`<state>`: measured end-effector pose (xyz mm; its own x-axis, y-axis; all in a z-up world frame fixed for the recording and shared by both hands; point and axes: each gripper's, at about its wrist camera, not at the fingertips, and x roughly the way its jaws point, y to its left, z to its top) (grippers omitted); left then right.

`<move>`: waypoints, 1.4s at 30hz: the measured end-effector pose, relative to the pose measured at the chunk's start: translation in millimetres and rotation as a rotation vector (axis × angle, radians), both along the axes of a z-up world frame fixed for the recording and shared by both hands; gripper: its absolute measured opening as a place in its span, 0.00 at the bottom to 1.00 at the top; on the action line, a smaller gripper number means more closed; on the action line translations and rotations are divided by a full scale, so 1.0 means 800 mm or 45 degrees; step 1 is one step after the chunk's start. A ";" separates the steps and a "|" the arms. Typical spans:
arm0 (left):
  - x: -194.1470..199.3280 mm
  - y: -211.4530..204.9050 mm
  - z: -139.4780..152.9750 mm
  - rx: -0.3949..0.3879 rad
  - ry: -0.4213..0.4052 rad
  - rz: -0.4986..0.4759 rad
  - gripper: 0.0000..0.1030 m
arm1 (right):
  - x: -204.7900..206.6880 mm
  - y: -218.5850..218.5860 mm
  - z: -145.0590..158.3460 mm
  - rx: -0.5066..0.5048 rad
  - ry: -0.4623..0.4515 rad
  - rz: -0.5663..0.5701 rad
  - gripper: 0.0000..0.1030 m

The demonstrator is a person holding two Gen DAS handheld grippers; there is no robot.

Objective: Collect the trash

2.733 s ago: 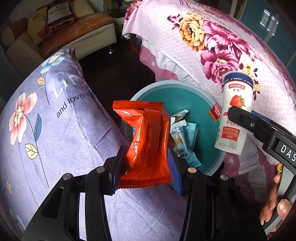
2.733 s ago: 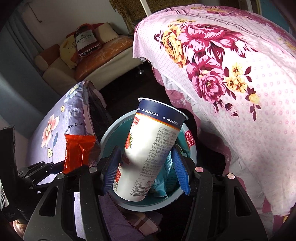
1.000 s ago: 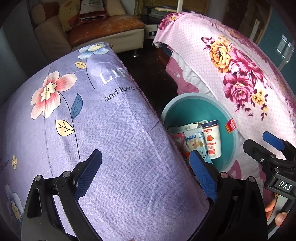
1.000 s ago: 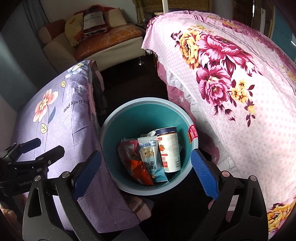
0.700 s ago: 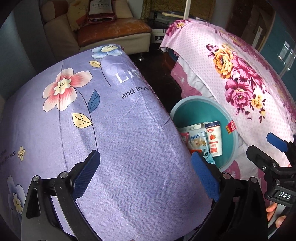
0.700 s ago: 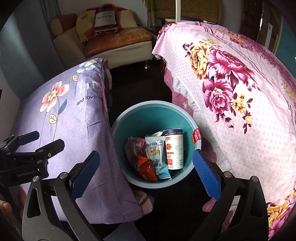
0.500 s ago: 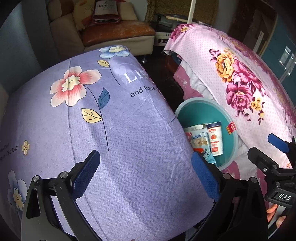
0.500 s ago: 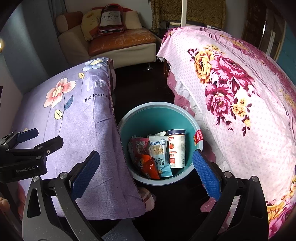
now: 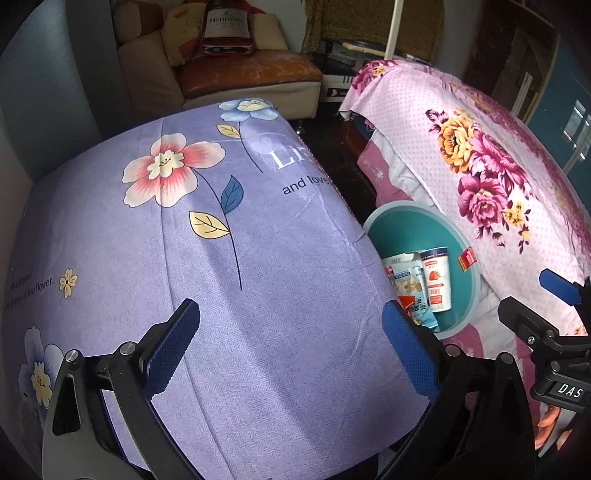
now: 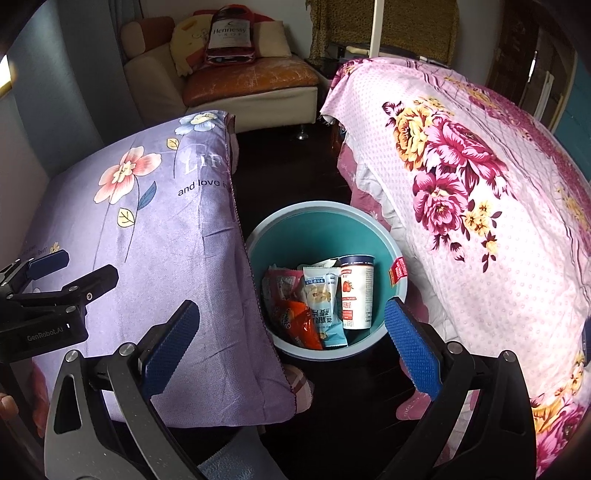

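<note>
A teal bin (image 10: pixel 325 221) stands on the dark floor between two beds. Inside it lie a strawberry yogurt cup (image 10: pixel 356 291), a blue-and-white snack packet (image 10: pixel 325 306) and an orange wrapper (image 10: pixel 297 321). The same bin (image 9: pixel 406 225) shows at the right of the left wrist view, with the yogurt cup (image 9: pixel 437 278) in it. My left gripper (image 9: pixel 290 343) hangs open over the purple flowered bedspread (image 9: pixel 221 258), holding nothing. My right gripper (image 10: pixel 291 339) is open and empty above the bin's near rim. The left gripper (image 10: pixel 70 277) also appears at the left edge of the right wrist view.
A pink floral bedspread (image 10: pixel 480 206) covers the bed on the right. A sofa (image 10: pixel 251 81) with cushions and a bottle-shaped pillow (image 10: pixel 229 33) stands at the back. A narrow strip of dark floor (image 10: pixel 291 173) runs between the beds. The right gripper (image 9: pixel 554 314) shows beside the bin.
The orange wrapper and the yogurt cup left the grippers and now lie in the bin. Both grippers opened wide and pulled back and up; the left one swung over the purple bed.
</note>
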<state>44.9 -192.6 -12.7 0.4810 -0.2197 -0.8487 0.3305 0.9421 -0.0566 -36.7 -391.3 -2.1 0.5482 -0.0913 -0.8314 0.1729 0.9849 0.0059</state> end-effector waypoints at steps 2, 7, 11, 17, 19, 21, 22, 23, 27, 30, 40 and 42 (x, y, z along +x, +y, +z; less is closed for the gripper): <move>0.000 0.001 0.001 -0.001 -0.006 0.003 0.96 | 0.001 0.002 0.000 -0.002 0.000 0.005 0.93; -0.001 0.003 0.002 -0.010 -0.031 0.006 0.96 | 0.004 0.003 -0.004 -0.006 0.008 0.009 0.93; -0.002 0.002 0.002 0.007 -0.061 0.018 0.96 | 0.007 0.001 -0.008 -0.008 0.017 0.004 0.93; -0.004 0.006 0.003 0.023 -0.093 0.036 0.96 | 0.012 0.003 -0.012 -0.006 0.025 0.007 0.93; -0.004 0.007 0.003 0.026 -0.101 0.040 0.96 | 0.014 0.004 -0.014 -0.006 0.030 0.010 0.93; -0.004 0.008 0.002 0.030 -0.107 0.044 0.96 | 0.017 0.006 -0.017 -0.005 0.035 0.013 0.93; -0.004 0.009 0.001 0.031 -0.107 0.046 0.96 | 0.017 0.006 -0.019 -0.004 0.037 0.014 0.93; -0.003 0.010 0.000 0.032 -0.106 0.048 0.96 | 0.018 0.007 -0.020 -0.004 0.041 0.015 0.93; -0.001 0.015 -0.007 0.031 -0.092 0.063 0.96 | 0.021 0.009 -0.027 -0.003 0.057 0.018 0.93; 0.002 0.019 -0.011 0.027 -0.080 0.075 0.96 | 0.022 0.009 -0.030 -0.003 0.065 0.015 0.93; 0.003 0.025 -0.022 0.041 -0.073 0.088 0.96 | 0.026 0.010 -0.040 0.004 0.079 0.017 0.93; 0.004 0.026 -0.024 0.041 -0.070 0.090 0.96 | 0.027 0.010 -0.042 0.005 0.082 0.017 0.93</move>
